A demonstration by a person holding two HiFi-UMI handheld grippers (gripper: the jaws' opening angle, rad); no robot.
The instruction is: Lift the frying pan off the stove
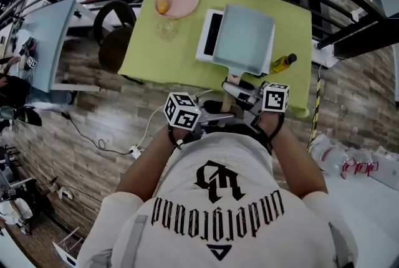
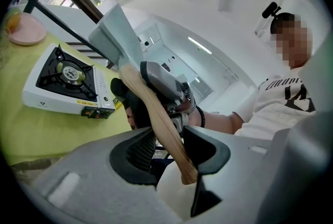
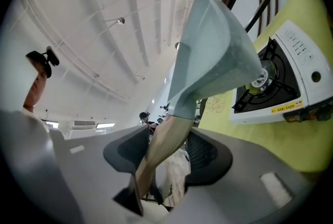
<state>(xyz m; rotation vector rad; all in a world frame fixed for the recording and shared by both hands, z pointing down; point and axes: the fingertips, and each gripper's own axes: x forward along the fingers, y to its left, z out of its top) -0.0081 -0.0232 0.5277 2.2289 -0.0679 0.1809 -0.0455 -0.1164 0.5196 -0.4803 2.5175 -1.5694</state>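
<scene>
A square grey-blue frying pan (image 1: 243,39) hangs in the air, tilted, above the white portable gas stove (image 1: 207,33). Its wooden handle (image 1: 232,81) points toward me. My right gripper (image 1: 240,94) is shut on the handle close to the pan. My left gripper (image 1: 217,114) is shut on the handle's end. In the left gripper view the handle (image 2: 164,124) runs between the jaws of the left gripper (image 2: 174,147), with the pan (image 2: 115,35) raised beside the bare stove burner (image 2: 67,74). In the right gripper view the handle (image 3: 164,142) crosses the right gripper (image 3: 166,152) below the pan (image 3: 216,59).
The stove stands on a table with a yellow-green cloth (image 1: 149,55). A pink plate (image 1: 184,2) bearing an orange fruit and a clear glass (image 1: 167,28) stand at the back left. A yellow bottle (image 1: 283,62) lies right of the stove. A dark chair (image 1: 115,30) stands left of the table.
</scene>
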